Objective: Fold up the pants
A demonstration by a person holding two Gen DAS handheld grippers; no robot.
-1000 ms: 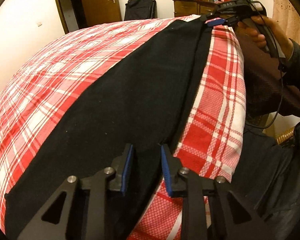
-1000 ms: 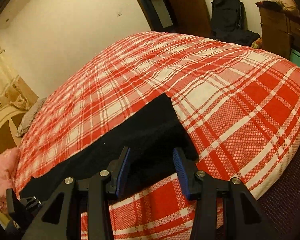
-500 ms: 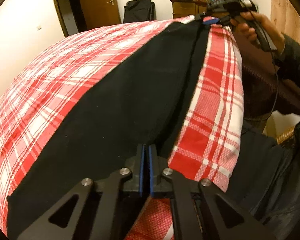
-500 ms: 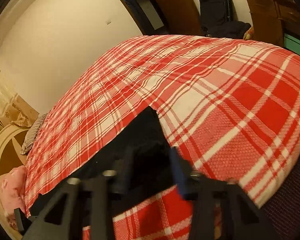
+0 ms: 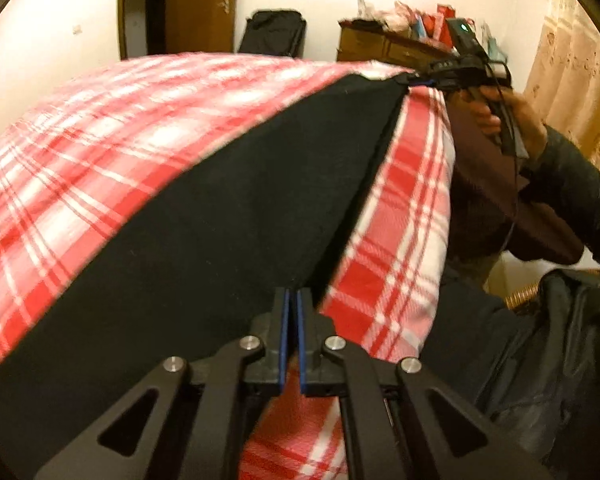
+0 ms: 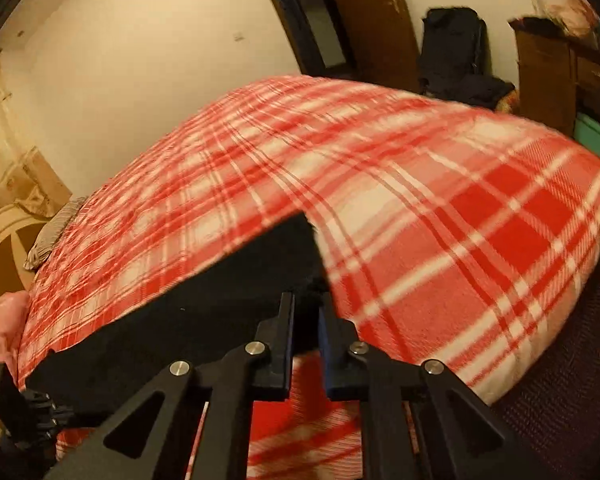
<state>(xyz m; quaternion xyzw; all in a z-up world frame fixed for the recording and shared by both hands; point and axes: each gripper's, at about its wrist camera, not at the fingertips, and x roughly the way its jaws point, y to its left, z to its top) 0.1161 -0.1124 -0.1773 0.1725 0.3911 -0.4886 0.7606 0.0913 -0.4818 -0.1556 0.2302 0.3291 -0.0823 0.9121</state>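
1. Pants [image 5: 204, 216]: black, laid lengthwise on the red-and-white plaid bed [image 5: 80, 128], near its edge. You had them stretched in a long flat strip running from one hand-held gripper to the other.

2. Left hand-held gripper [image 5: 291, 312]: its blue pads were pressed nearly together on the near edge of the pants, directly ahead of the fingers. A thin layer of black cloth seemed pinched there.

3. Right hand-held gripper [image 6: 306, 312]: your jaws had just been closing, with the corner of the pants between them. The pads appeared to bite a thicker bunch of dark cloth, so a narrow gap stood between them. In the left wrist view the same tool [image 5: 432, 80] sat at the far corner of the strip, well ahead and to the right, in your hand [image 5: 512, 120].

4. Step in hand, as judged: you were taking hold at both ends along the edge nearest you, the grasp before a fold. No fold across the length was yet visible.

5. Next move, as judged: it called for lifting both ends together, keeping the cloth taut, and carrying that edge over evenly. The right grip looked bulky; a slip there would skew the fold.
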